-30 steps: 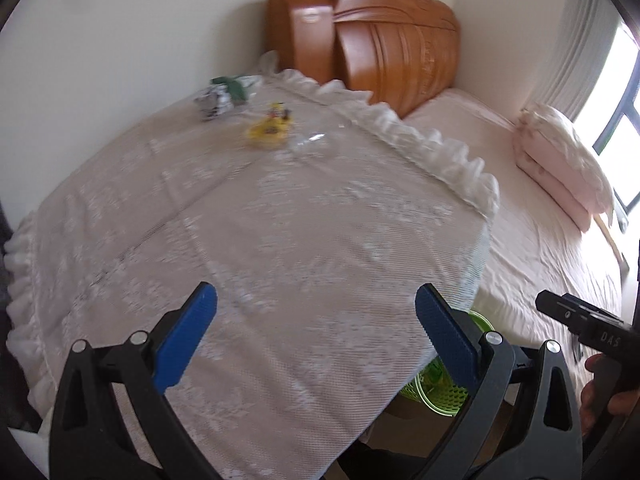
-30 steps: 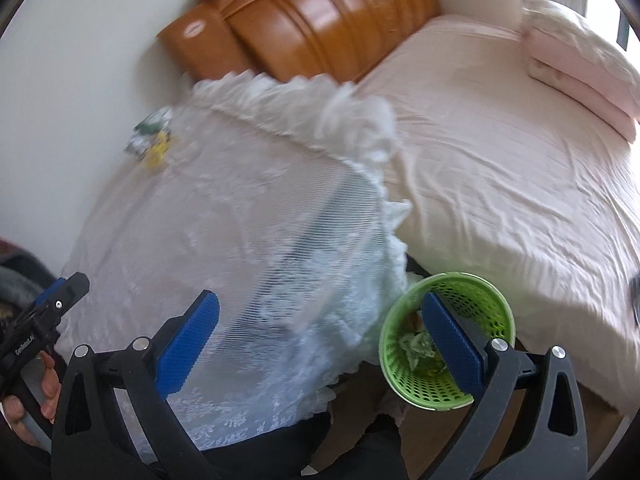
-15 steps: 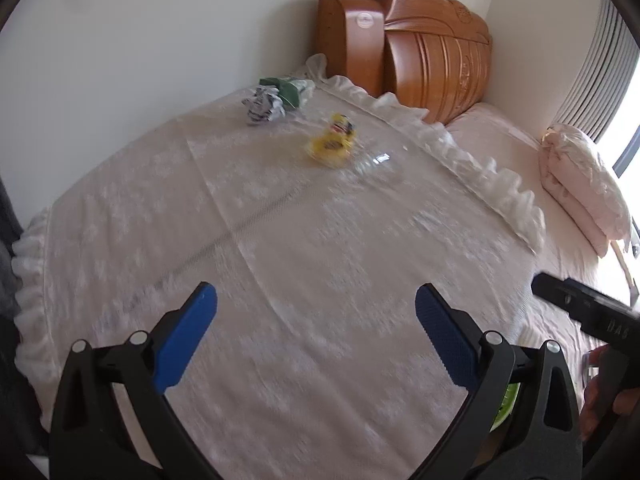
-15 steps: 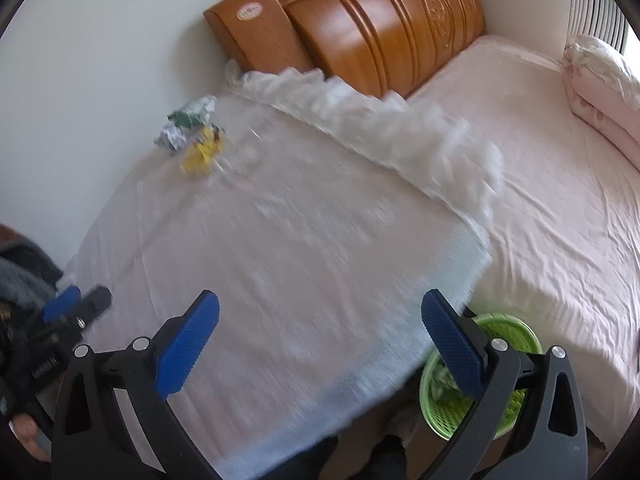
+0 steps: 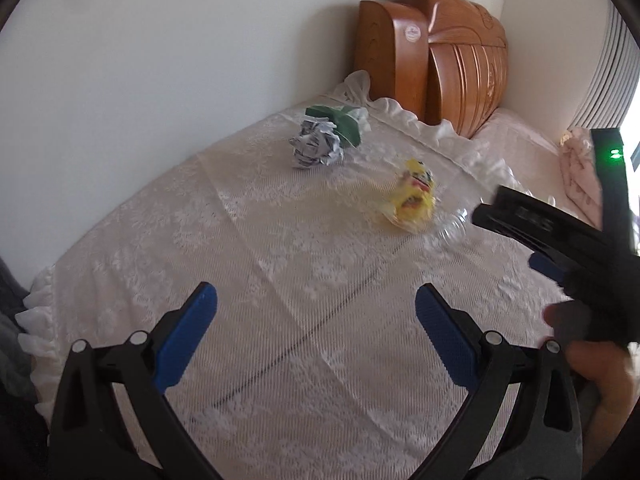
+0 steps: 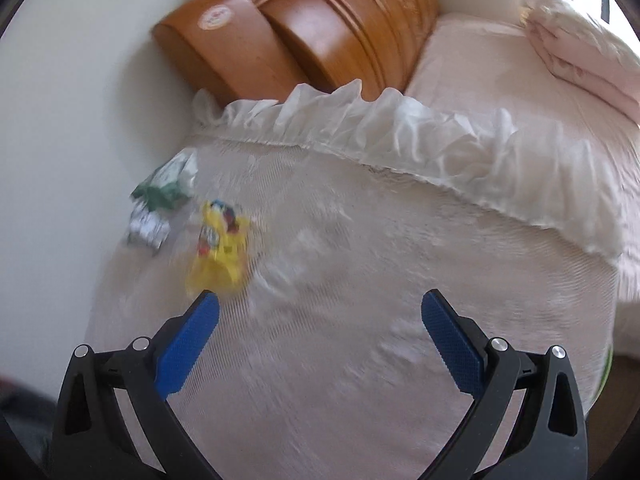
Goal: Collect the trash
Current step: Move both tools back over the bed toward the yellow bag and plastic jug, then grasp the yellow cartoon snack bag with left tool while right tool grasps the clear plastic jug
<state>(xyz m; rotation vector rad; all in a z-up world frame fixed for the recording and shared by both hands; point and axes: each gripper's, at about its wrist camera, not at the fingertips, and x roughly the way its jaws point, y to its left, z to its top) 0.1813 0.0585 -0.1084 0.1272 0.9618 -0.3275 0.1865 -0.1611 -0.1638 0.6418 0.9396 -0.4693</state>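
**Mei:** Right wrist view first: how was the right gripper [image 6: 319,312] set?

**Tom:** Its jaws were spread wide with nothing between them, hanging over the lace cloth [image 6: 360,280]. I'd say wide because the trash was loose and crumpled, so it needed room.

**Mei:** And what lay nearest?

**Tom:** The yellow wrapper [image 6: 220,248], just beyond the left fingertip, blurred. A clear plastic scrap [image 6: 288,260] lay beside it.

**Mei:** The left gripper [image 5: 316,308]?

**Tom:** Equally wide, empty, and farther back over the cloth. From there the wrapper [image 5: 412,200] sat well ahead, with the paper ball [image 5: 316,146] and green packet [image 5: 340,122] touching each other near the wall [image 5: 160,60].

**Mei:** Why clustered there?

**Tom:** Probably just tossed in the far corner by the headboard [image 5: 432,60]. The right one looked better placed for the wrapper.
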